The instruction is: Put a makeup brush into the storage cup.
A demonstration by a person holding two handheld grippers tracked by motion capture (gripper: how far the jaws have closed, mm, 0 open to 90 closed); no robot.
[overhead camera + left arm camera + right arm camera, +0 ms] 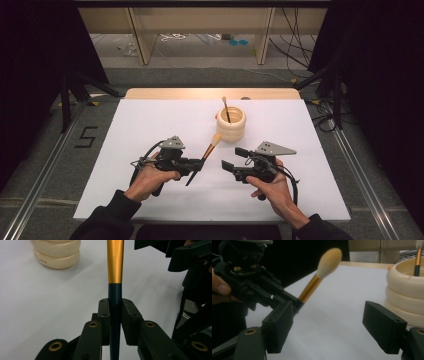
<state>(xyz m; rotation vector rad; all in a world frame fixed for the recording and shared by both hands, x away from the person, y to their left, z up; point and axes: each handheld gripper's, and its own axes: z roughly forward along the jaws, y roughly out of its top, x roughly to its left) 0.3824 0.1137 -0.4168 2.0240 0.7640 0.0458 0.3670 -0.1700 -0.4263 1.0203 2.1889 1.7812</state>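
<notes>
Left gripper (196, 165): its jaws are clamped on the dark handle of a makeup brush (210, 148), just below the gold ferrule; the grip sits low on the handle, probably so the bristle end stays free and can be steered.

Brush attitude: the shaft runs straight out from between the left fingers (104, 312), tilted up and away, with the pale bristle head at the far end, clear of the table and short of the holder.

Holder (231, 123): a cream ringed cup standing beyond the brush tip, on the white table (150, 125); a second brush (226, 108) already stands in it, bristles up, which suggests the held one is meant for the same place.

Right gripper (231, 159): its jaws stand wide apart and hold nothing; the held brush passes just past its left pad (278, 326), the cup beside the other.

Likely reason for the right gripper's pose: it waits near, apparently ready to take or steady the brush.

Judged step: carrying the brush toward the cup.
</notes>
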